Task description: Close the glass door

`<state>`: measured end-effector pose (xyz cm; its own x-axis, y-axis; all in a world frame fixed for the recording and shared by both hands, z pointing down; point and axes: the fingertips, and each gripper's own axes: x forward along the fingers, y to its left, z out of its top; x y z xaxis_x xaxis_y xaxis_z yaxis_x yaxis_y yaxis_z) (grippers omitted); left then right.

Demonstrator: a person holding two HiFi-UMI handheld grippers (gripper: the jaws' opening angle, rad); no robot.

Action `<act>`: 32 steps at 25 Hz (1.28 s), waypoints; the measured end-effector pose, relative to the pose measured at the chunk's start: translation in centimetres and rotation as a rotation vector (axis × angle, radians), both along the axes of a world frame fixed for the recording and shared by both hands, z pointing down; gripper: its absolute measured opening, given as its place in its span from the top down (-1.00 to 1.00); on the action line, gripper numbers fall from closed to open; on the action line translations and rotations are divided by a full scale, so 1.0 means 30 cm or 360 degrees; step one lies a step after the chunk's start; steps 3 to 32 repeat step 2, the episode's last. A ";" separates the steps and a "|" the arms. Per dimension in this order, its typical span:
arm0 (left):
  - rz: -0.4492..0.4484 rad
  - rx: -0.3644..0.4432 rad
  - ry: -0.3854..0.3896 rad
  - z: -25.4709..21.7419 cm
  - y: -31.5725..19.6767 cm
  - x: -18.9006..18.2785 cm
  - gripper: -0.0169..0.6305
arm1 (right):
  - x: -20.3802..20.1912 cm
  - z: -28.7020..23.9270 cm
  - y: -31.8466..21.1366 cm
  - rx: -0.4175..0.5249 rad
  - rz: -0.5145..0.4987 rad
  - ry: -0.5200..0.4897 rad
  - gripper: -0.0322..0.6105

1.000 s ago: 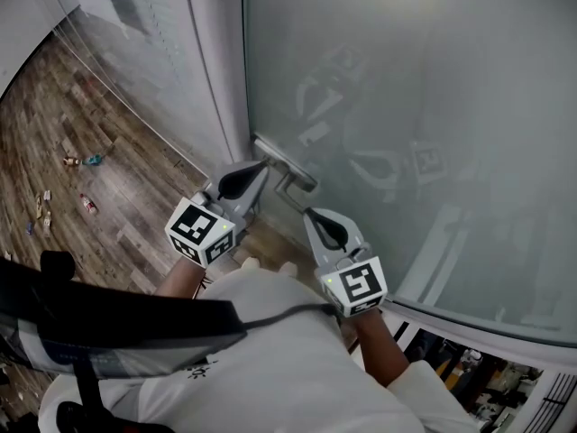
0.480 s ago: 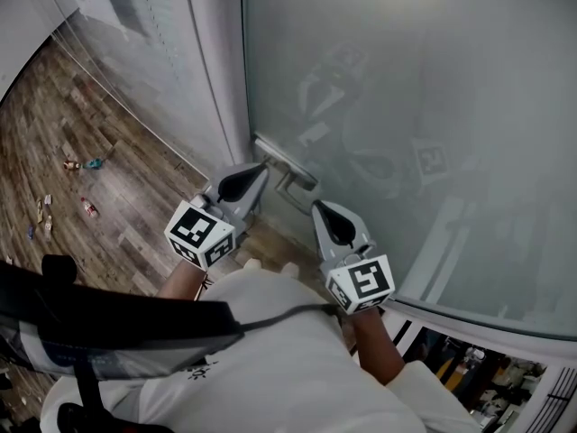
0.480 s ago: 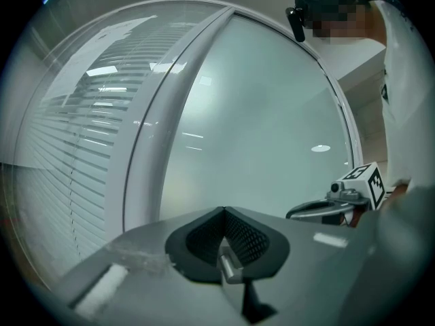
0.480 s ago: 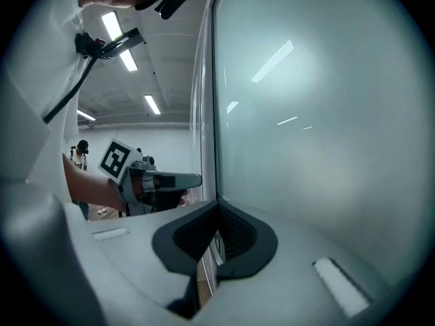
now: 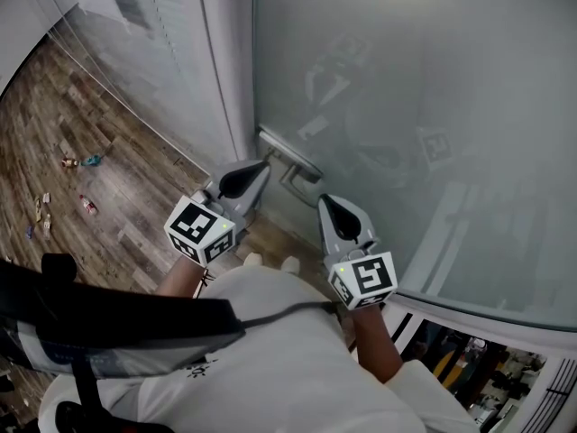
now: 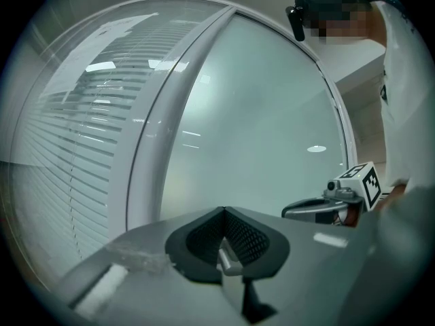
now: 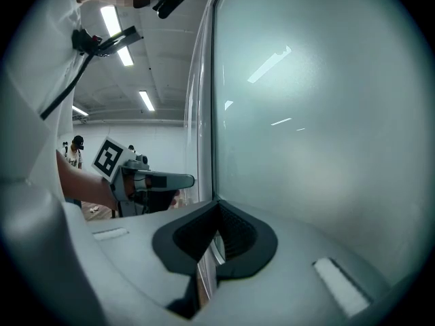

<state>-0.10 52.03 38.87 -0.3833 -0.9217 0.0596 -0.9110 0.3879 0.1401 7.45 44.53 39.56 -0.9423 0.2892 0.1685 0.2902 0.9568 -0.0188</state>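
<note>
While you stand at the frosted glass door (image 5: 433,79), it fills the right of the head view, its left edge running down just beside the white frame post (image 5: 225,70). Whether edge and post touch cannot be told. The metal handle (image 5: 290,159) sits low on the door near that edge, slanting down to the right in the head view.

Your left gripper (image 5: 264,163): clenched, pads meeting at the tip in its own view, tip just under the handle's left end. A small metal piece shows in the notch behind the pads; contact with the handle is not resolvable.

Your right gripper (image 5: 326,200): clenched too, jaws together, tip near the handle's right end, pointing at the glass.

Your two grippers lie side by side, apart from each other.

Slatted blinds (image 6: 61,155) show behind the glazed panel left of the post. Wood floor (image 5: 81,115) lies at left, with a few small objects (image 5: 79,161) scattered on it.
</note>
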 end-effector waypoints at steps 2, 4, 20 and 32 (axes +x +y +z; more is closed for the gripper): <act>0.0008 -0.0001 -0.0004 0.005 0.011 0.008 0.93 | 0.007 0.005 0.009 0.0005 0.0013 0.0000 0.88; 0.0008 -0.0001 -0.0004 0.005 0.011 0.008 0.93 | 0.007 0.005 0.009 0.0005 0.0013 0.0000 0.88; 0.0008 -0.0001 -0.0004 0.005 0.011 0.008 0.93 | 0.007 0.005 0.009 0.0005 0.0013 0.0000 0.88; 0.0008 -0.0001 -0.0004 0.005 0.011 0.008 0.93 | 0.007 0.005 0.009 0.0005 0.0013 0.0000 0.88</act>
